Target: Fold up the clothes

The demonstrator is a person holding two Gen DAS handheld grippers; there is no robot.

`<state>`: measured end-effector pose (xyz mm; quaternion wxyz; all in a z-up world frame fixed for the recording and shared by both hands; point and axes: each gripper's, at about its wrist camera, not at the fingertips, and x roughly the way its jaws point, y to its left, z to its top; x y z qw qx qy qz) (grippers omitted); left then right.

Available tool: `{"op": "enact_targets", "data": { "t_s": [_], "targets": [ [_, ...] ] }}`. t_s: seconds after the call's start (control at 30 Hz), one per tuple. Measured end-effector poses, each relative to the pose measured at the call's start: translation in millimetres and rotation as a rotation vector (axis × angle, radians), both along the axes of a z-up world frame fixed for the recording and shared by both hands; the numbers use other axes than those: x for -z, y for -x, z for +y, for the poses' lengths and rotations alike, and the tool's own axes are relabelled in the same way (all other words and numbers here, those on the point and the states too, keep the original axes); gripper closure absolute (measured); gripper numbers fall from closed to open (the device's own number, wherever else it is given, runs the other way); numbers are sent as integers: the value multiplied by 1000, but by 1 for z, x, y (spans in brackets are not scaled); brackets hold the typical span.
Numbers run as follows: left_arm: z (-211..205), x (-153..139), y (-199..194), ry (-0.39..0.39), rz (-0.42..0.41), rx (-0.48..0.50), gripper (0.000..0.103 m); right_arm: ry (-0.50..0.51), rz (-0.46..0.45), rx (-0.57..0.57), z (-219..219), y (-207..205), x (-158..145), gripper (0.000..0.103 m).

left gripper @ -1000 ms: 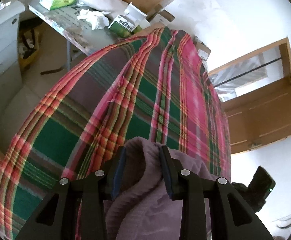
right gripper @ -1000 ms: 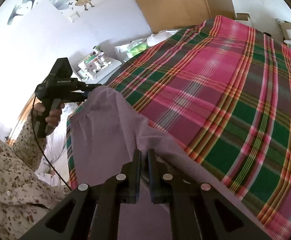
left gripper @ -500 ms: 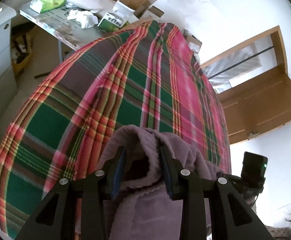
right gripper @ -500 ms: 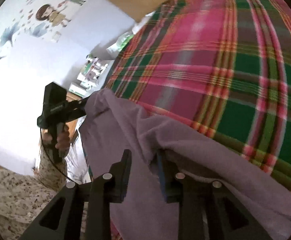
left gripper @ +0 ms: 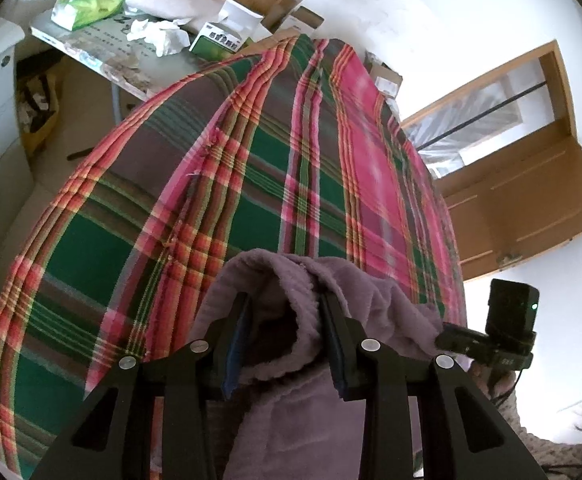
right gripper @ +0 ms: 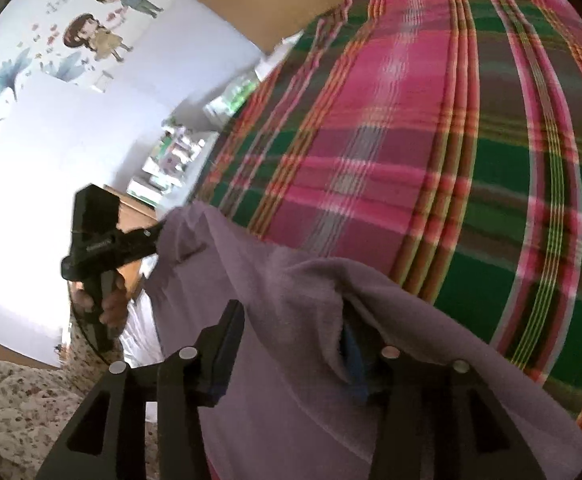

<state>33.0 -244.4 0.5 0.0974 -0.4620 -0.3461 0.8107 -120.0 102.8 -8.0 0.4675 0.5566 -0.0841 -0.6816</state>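
both grippers open over a purple garment [left gripper: 331,400]

left gripper [left gripper: 287,332] jaws wide, cloth bunched between them; right gripper [right gripper: 291,344] wide, cloth draped over its 3 o'clock finger.
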Motion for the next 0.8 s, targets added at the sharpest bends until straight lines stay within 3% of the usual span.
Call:
{"op": "enact_targets", "data": {
  "t_s": [0.13, 0.27, 0.43, 0.57, 0.8],
  "targets": [
    [-4, 0, 2, -4, -3, -21, 68, 51, 27, 30, 15, 3, -6, 84],
    [-9, 2, 2, -6, -4, -45, 68, 37, 68, 62, 19, 11, -8, 93],
    [-9, 3, 3, -3, -5, -60, 68, -37, 192, 125, 16, 27, -16, 94],
    [-13, 4, 5, -3, -5, -80, 68, -147, 186, 122, 4, 35, 1, 91],
    [-12, 2, 7, 19, -12, -93, 68, -185, 209, 130, 10, 36, -10, 88]
  ]
}}
